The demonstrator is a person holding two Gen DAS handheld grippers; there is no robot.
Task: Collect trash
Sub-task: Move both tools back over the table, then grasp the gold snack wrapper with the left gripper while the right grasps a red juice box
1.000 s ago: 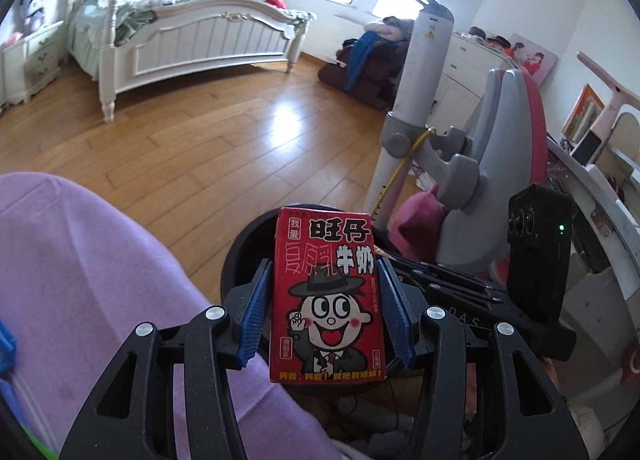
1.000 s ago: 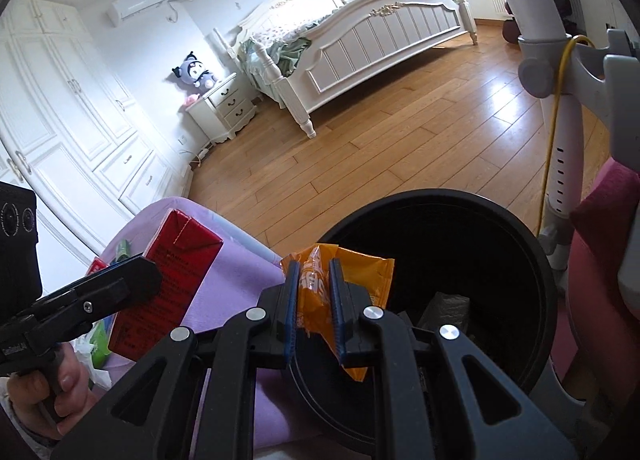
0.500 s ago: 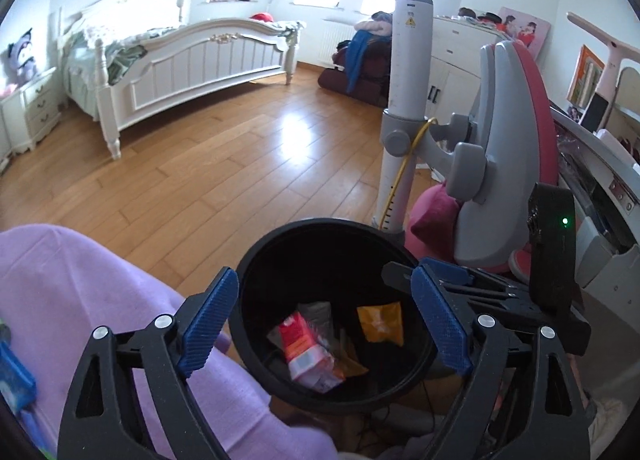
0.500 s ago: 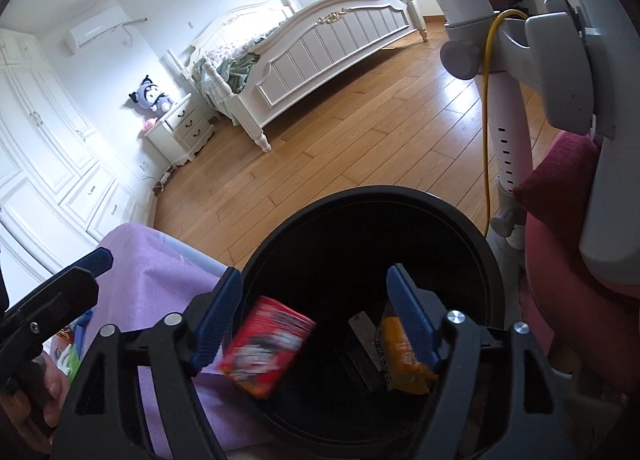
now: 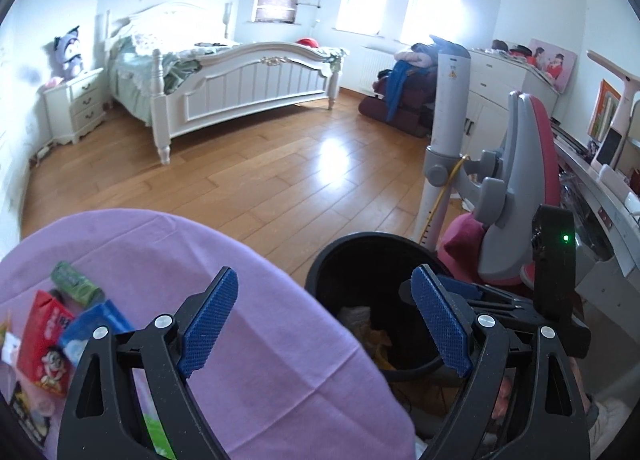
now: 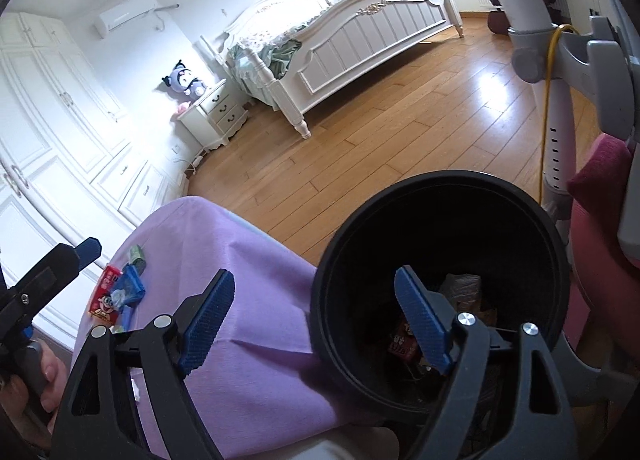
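Both claws empty beside the bin
Left claw (image 5: 324, 324) spread; right claw (image 6: 316, 320) opening, nothing between. Judgement: reaching for the red milk carton (image 5: 46, 344) could drag the purple-clothed surface (image 5: 192, 252).

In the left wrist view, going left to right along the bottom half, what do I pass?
Red milk carton → blue wrapper → bare purple tablecloth → black trash bin → pink and grey chair.

No lettering reads clearly: the red carton (image 5: 46, 344) shows only a cartoon face, its print too blurred.
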